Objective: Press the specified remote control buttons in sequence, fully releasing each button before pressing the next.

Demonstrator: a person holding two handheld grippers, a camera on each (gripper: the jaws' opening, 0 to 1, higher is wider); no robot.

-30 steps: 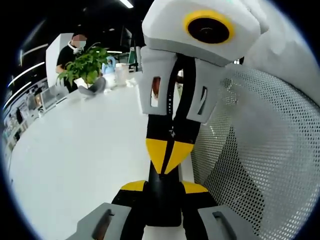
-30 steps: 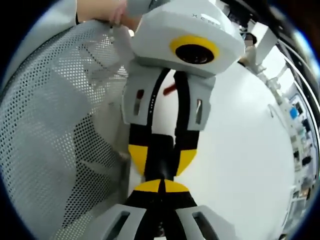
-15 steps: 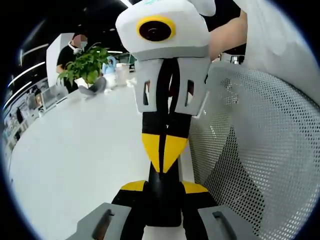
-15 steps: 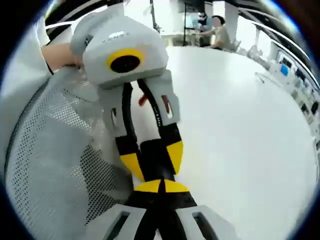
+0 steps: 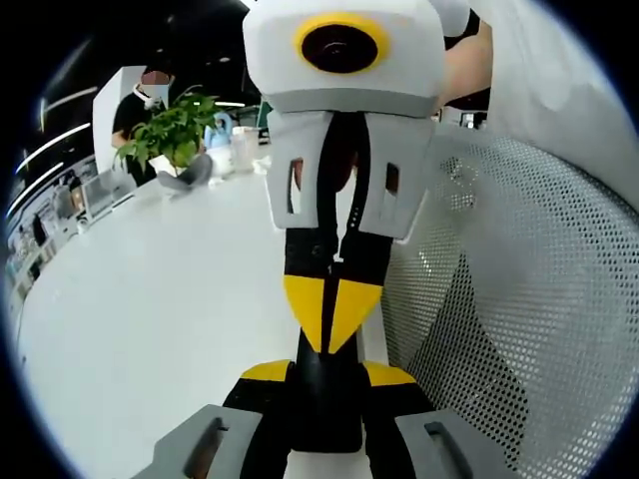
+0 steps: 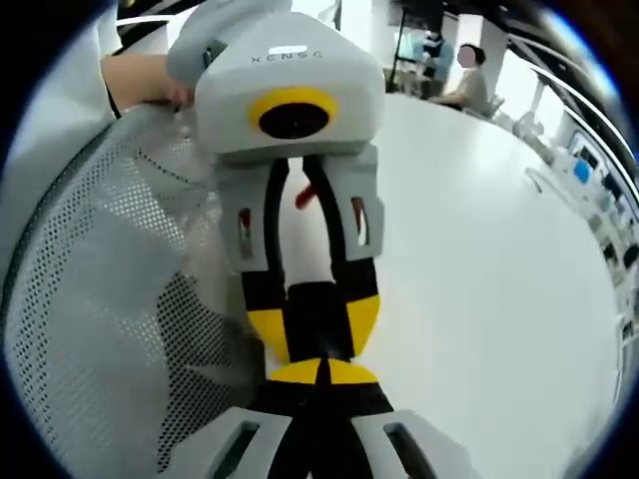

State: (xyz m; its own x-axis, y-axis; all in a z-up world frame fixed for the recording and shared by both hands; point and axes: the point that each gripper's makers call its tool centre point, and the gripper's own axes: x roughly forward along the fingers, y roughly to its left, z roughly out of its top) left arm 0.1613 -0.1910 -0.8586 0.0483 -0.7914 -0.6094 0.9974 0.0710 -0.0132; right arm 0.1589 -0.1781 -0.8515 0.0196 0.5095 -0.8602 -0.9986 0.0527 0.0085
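Left hand-held gripper (image 5: 326, 374): clenched on the remote (image 5: 324, 404), its yellow-tipped jaws pressed against either side of the black body; in the right gripper view it reaches in from the top (image 6: 317, 324), with the remote (image 6: 318, 317) between its tips.
Right hand-held gripper (image 6: 321, 371): jaws closed tip to tip, with nothing between them; in the left gripper view it comes down from the top (image 5: 329, 304), and its joined yellow tips touch the end of the remote.
Remote: held above the near edge of the bench (image 5: 150, 319), in line between the two grippers; only a short black stretch shows, and no buttons can be made out.
Hands: one hand (image 5: 464, 65) grips the back of the right gripper; the other hand (image 6: 145, 80) is behind the left one.
Chair: a white mesh chair back (image 5: 519, 299) stands just beside the grippers at the near edge of the bench.
Far edge of the bench: a leafy green plant (image 5: 170, 130) with a person (image 5: 150, 95) behind it; in the right gripper view another seated person (image 6: 464, 85) is at the far edge.
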